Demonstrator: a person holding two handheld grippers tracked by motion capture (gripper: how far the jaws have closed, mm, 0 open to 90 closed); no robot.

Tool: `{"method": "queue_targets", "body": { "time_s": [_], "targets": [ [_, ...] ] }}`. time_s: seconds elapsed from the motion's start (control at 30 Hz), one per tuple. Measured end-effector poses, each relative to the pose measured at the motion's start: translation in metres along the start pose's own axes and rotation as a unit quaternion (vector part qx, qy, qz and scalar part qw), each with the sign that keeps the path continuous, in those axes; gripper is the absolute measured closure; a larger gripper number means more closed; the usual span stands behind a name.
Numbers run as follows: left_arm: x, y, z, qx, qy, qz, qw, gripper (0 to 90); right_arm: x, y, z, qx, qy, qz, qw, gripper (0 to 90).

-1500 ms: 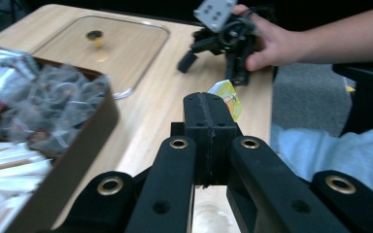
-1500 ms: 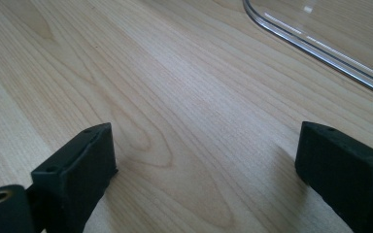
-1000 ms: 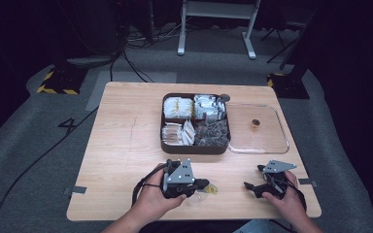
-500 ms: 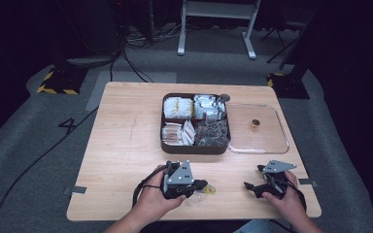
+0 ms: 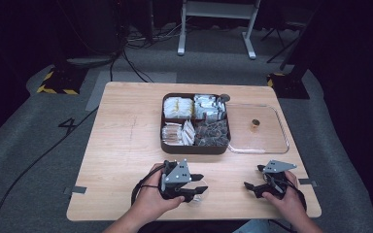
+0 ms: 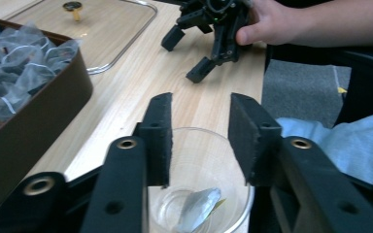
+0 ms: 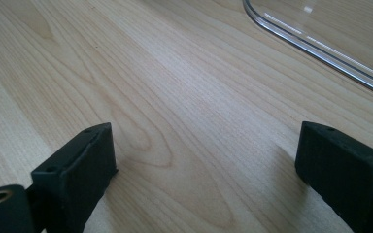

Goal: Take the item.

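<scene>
— On the bench (image 5: 126, 145), how far is the work, you think?

— A dark box (image 5: 195, 145) with four compartments of tea bags stands open, and its clear lid (image 5: 272, 141) lies just beside it. One tea bag (image 6: 199, 208) is already in the glass cup (image 6: 233, 145) at the near edge, so I judge one transfer done.

— And the tools?

— The left tool (image 6: 199, 141) has its jaws apart over the cup, holding nothing. The right tool (image 7: 204, 170) is wide apart above bare wood. Much free room lies left of the box; the cup sits close to the edge.
</scene>
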State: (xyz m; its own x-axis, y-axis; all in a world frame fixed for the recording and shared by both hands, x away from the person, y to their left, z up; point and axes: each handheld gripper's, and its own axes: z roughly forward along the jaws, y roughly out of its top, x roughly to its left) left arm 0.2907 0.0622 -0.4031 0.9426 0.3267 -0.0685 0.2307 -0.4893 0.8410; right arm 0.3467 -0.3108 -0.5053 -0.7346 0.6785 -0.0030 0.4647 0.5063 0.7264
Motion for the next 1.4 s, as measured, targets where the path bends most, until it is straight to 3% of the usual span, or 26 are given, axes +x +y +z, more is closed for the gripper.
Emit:
{"method": "queue_targets", "body": {
  "time_s": [0.17, 0.4, 0.5, 0.57, 0.67, 1.17, 1.27, 1.3, 1.4],
  "targets": [
    [0.003, 0.001, -0.006, 0.007, 0.026, -0.006, 0.9996, 46.5, 0.0, 0.0, 0.0, 0.0, 0.001, -0.001, 1.0, 7.6],
    [0.012, -0.006, -0.027, 0.021, 0.089, -0.023, 0.9956, 34.6, 0.001, -0.001, -0.001, 0.001, 0.003, -0.005, 1.0, 7.6],
    [0.015, -0.014, -0.037, 0.032, 0.117, -0.029, 0.9922, 32.5, 0.002, 0.0, 0.0, 0.001, 0.004, -0.004, 1.0, 6.0],
    [0.018, -0.019, -0.042, 0.038, 0.129, -0.037, 0.9903, 31.7, 0.002, 0.001, 0.001, 0.011, 0.017, -0.016, 0.9997, 0.0],
    [0.023, -0.028, -0.049, 0.043, 0.142, -0.049, 0.9878, 31.3, 0.002, 0.002, 0.003, 0.011, 0.022, -0.024, 0.9994, 0.1],
    [0.05, -0.07, -0.066, 0.086, 0.185, -0.1, 0.9739, 27.8, 0.0, 0.005, 0.006, 0.012, 0.025, -0.024, 0.9993, 0.1],
    [0.058, -0.078, -0.066, 0.101, 0.197, -0.111, 0.9688, 27.6, 0.0, 0.005, 0.006, 0.012, 0.026, -0.025, 0.9993, 0.1],
    [0.061, -0.082, -0.066, 0.107, 0.205, -0.115, 0.9659, 27.6, 0.0, 0.005, 0.006, 0.012, 0.026, -0.025, 0.9993, 0.1],
    [0.068, -0.091, -0.065, 0.123, 0.213, -0.124, 0.9614, 27.4, 0.0, 0.005, 0.006, 0.012, 0.028, -0.027, 0.9992, 0.2]
  ]
}}
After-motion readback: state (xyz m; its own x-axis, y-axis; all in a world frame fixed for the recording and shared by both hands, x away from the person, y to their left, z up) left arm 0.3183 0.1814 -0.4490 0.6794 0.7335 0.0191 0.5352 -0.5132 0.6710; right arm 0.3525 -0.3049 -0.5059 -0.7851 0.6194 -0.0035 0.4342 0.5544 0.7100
